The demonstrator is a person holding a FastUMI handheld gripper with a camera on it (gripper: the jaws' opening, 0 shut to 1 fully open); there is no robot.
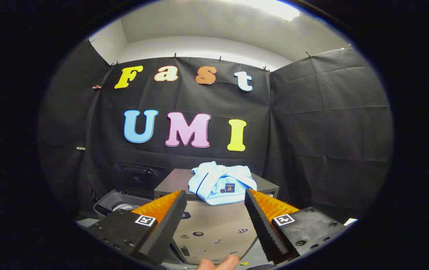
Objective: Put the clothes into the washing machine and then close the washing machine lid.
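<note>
Gripper [214, 195] jaws apart, empty, pale blue clothes [222, 182] just ahead on cabinet [176, 180], poss. washer [118, 205] left

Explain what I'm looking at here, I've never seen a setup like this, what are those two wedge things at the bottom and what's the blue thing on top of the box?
The picture comes from a fisheye camera riding on a handheld gripper, looking forward along its two fingers; those are the wedges. A person carries it, and a fingertip peeks in below. The fingers stand apart and open, holding nothing. Beyond them, a crumpled light blue garment lies on the dark top of a cabinet-like unit, draping a little over its front edge. To the unit's left sits a low grey machine with a round opening, probably the washing machine. Black cloth walls enclose the booth.
</note>
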